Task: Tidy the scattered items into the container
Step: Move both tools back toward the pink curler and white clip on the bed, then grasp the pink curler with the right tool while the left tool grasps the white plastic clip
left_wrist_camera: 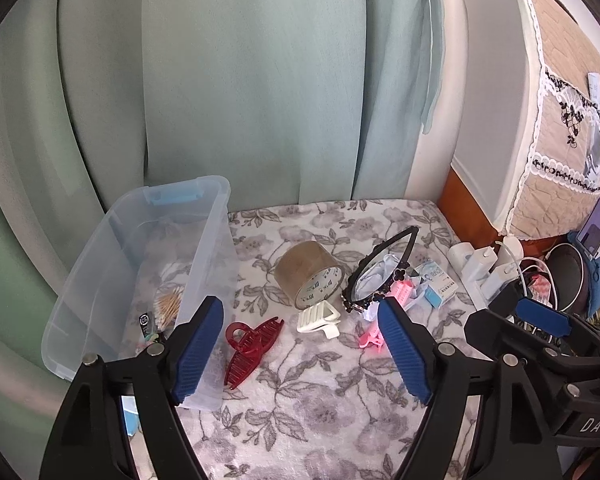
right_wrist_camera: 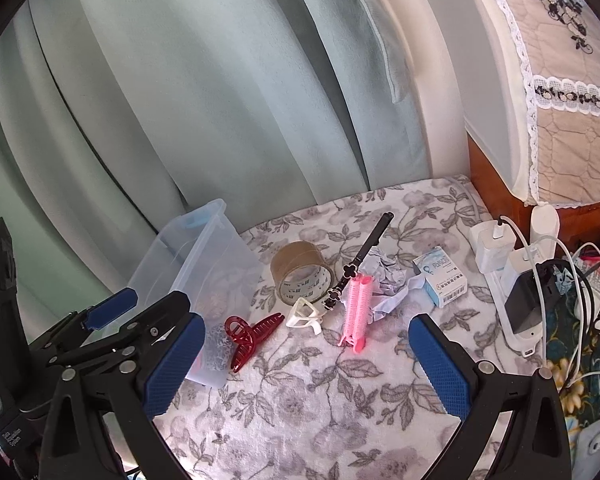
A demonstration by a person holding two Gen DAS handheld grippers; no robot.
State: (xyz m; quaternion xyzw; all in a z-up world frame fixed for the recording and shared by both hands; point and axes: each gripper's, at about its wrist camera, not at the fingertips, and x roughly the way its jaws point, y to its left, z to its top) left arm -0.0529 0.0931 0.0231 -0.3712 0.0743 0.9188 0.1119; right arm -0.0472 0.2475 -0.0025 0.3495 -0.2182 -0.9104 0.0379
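Overhead, left gripper [left_wrist_camera: 300, 356] and right gripper [right_wrist_camera: 306, 360] both spread wide and holding nothing, poised above the floral cloth [left_wrist_camera: 320, 400] with the scattered things ahead and the clear container [left_wrist_camera: 140, 264] at the left, already holding a few small bits. Likely risks: nudging the red claw clip [left_wrist_camera: 252, 346] against the container wall, or snagging the black headband [left_wrist_camera: 384, 268] propped over crumpled paper [right_wrist_camera: 384, 280]. Counted loose: one red clip, one white clip [left_wrist_camera: 320, 320], one tape roll [left_wrist_camera: 310, 276], one headband, one pink roller clip [right_wrist_camera: 356, 312], one small box [right_wrist_camera: 442, 280].
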